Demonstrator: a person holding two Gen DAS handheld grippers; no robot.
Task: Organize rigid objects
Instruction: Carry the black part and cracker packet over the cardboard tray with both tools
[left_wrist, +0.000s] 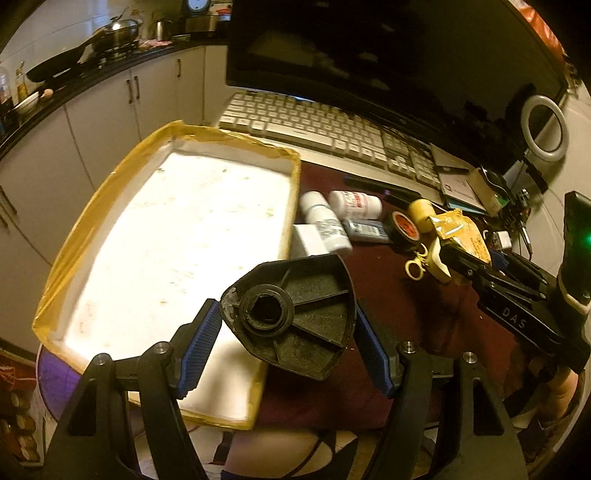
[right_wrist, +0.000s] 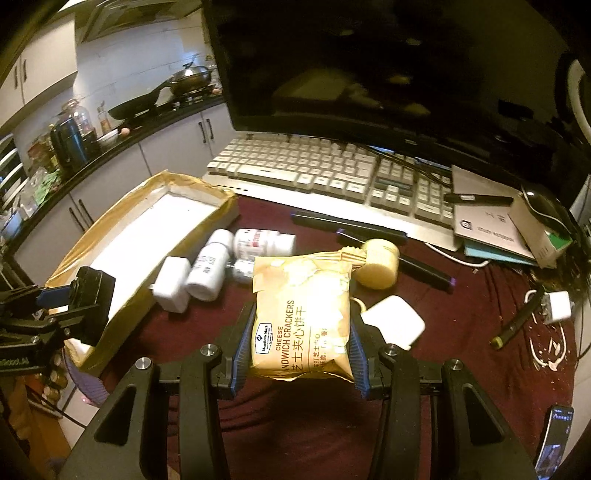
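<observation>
Tray (left_wrist: 110, 206), white inside with yellow tape on its rim, filled the left wrist view from nine to twelve o'clock. Your left gripper (left_wrist: 284, 332) clamped a black ribbed plastic part (left_wrist: 295, 314) between its blue pads, partly open, at the tray's near corner. Bottles (left_wrist: 328, 221) lay just right of the tray, at one o'clock. At three o'clock your right gripper (left_wrist: 447, 254) held a yellow packet (left_wrist: 461, 236).

In the right wrist view, your right gripper (right_wrist: 299, 350) pinched the cracker packet (right_wrist: 301, 314) at centre, jaws narrowed on its sides. The tray (right_wrist: 207, 184) sat at ten o'clock, the bottles (right_wrist: 236, 254) beside it. At nine o'clock your left gripper (right_wrist: 70, 299) carried the black part (right_wrist: 92, 306) over the tray's edge. A keyboard (right_wrist: 314, 173) lay at twelve.
</observation>
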